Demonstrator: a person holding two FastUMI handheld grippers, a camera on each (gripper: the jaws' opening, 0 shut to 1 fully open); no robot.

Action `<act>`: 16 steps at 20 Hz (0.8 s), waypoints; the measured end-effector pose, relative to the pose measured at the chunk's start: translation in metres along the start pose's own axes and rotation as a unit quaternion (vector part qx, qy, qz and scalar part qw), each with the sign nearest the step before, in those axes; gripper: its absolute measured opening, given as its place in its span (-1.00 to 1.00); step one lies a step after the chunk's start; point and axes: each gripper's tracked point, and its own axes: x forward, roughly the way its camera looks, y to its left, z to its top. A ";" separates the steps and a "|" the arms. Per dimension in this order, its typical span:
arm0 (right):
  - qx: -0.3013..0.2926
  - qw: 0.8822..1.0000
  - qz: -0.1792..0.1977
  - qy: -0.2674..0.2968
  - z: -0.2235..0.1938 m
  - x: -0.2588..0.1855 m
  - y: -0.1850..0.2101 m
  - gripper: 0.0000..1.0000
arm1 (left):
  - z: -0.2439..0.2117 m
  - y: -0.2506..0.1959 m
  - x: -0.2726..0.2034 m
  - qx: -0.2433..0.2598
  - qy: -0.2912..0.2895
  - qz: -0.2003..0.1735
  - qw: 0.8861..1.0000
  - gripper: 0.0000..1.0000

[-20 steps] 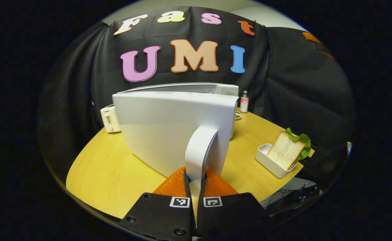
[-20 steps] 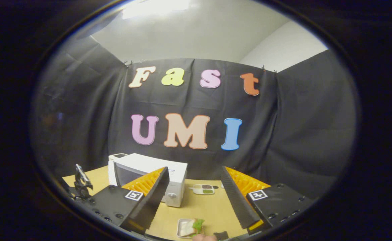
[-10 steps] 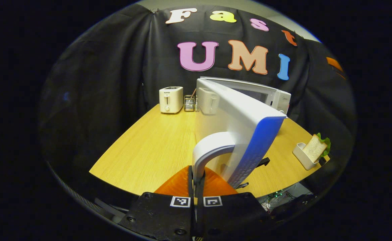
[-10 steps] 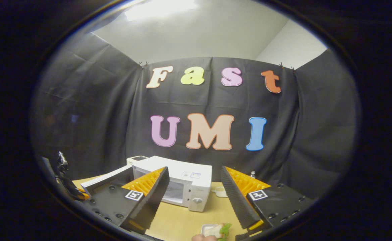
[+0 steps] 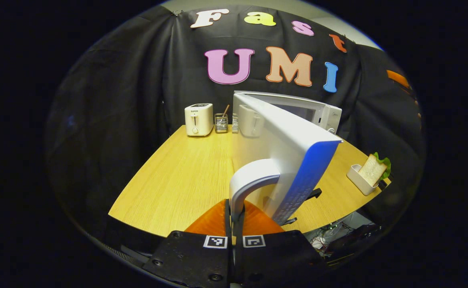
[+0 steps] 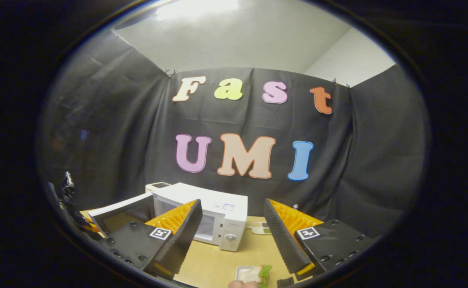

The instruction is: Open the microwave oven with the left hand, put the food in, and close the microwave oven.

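In the left gripper view we see, at the far left of the pale wood-grain table point(image 5: 178, 172), a boxy white toaster point(image 5: 198, 119) with rounded corners, and just beside it a small clear holder point(image 5: 221, 122) with a stick leaning in it. Next comes the microwave point(image 5: 322, 114), white and glossy, its door point(image 5: 286, 136) swung wide open toward us; the door's smooth face reflects the toaster. Our left gripper point(image 5: 234, 208) is clenched on the door's curved, arching white handle point(image 5: 254, 176), both fingers pressing its lower end. Far right, near the table edge, a small white rectangular tray point(image 5: 357, 180) holds a sandwich point(image 5: 373, 170), a slice of soft bread standing tilted with a ruffled green leaf behind it.

In the right gripper view the open door point(image 6: 118, 210) shows at left, the microwave's body point(image 6: 218, 208) behind it, and our right gripper point(image 6: 232, 236) hangs released, its ribbed fingers spread wide above the table point(image 6: 218, 268). Below them sits the tray point(image 6: 243, 272) with the sandwich point(image 6: 258, 274). A shallow dish point(image 6: 260, 228) with green contents lies beyond, right of the microwave.
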 end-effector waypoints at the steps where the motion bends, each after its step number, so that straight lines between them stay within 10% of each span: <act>1: 0.005 1.000 -0.003 0.004 -0.004 -0.001 -0.001 0.94 | 0.000 0.000 0.001 0.006 0.003 0.000 1.000 -1.00; 11: -0.029 0.998 -0.033 0.040 -0.035 -0.011 -0.031 0.94 | -0.004 0.007 -0.008 0.012 0.020 0.007 1.000 -0.78; 14: -0.035 0.997 -0.032 0.057 -0.053 -0.010 -0.032 0.94 | 0.001 0.017 -0.017 0.028 0.014 0.024 0.999 0.79; 16: -0.048 0.996 -0.033 0.073 -0.069 -0.009 -0.035 0.94 | 0.005 0.024 -0.030 0.057 0.017 0.043 0.997 0.90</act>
